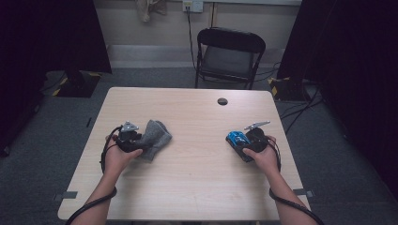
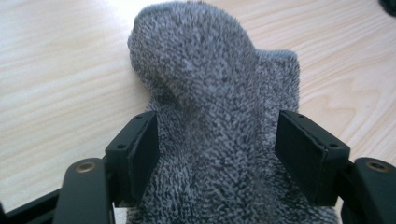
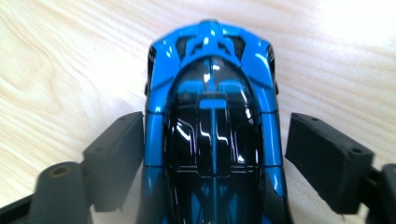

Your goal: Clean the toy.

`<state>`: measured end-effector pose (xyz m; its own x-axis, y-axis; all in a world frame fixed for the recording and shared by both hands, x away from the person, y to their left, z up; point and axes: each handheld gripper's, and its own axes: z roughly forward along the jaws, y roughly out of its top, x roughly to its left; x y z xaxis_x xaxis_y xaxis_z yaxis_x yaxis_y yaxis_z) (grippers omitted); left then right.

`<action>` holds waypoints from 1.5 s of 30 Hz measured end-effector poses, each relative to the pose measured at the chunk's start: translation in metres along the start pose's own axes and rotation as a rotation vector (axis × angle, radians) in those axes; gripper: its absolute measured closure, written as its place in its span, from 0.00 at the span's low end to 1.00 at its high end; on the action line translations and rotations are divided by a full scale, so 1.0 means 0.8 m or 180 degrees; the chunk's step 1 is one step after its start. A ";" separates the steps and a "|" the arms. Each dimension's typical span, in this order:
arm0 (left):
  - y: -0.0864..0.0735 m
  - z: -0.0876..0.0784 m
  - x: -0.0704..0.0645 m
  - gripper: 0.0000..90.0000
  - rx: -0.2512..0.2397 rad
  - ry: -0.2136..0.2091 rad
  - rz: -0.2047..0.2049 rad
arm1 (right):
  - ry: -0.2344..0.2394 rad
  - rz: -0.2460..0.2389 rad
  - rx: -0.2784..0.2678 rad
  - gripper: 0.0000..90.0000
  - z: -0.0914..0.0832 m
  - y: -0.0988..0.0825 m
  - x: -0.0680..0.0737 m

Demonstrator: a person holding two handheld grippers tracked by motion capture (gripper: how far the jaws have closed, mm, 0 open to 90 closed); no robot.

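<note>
Nearest the person, the left gripper (image 1: 141, 140) is resting at the table's (image 1: 197, 187) left side with its jaws standing apart around a grey sock (image 2: 215, 116), the pads not pressing on the fabric. The right gripper (image 1: 240, 143) is sitting at the right side, jaws likewise parted, flanking a blue toy car (image 3: 212, 121) without touching it. Beyond the table, a black chair (image 1: 230, 54) is standing.

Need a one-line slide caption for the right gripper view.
Right gripper open astride a glossy blue-and-black toy car resting on the light wooden table, a gap visible beside one pad.
</note>
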<state>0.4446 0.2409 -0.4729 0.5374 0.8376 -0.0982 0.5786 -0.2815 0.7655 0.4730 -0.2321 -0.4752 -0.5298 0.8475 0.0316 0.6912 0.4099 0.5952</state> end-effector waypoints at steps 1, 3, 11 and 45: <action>0.001 -0.002 -0.001 0.31 0.0006 0.0014 0.0020 | 0.0014 0.0024 -0.0027 0.21 -0.002 0.001 -0.001; 0.004 -0.005 -0.004 0.31 0.0012 -0.0024 0.0023 | 0.0008 0.0050 -0.0077 0.20 -0.007 0.003 -0.001; 0.017 -0.019 -0.023 0.30 -0.0122 -0.0126 0.0040 | 0.0048 -0.0025 -0.0150 0.20 -0.027 0.009 0.007; 0.009 -0.013 -0.107 0.24 -0.0160 -0.0653 0.0299 | 0.0434 -0.0415 -0.0337 0.18 -0.045 0.012 0.074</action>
<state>0.3964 0.1724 -0.4520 0.7038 0.6947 -0.1482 0.4917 -0.3258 0.8075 0.4309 -0.1903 -0.4390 -0.6779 0.7333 0.0530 0.5608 0.4692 0.6821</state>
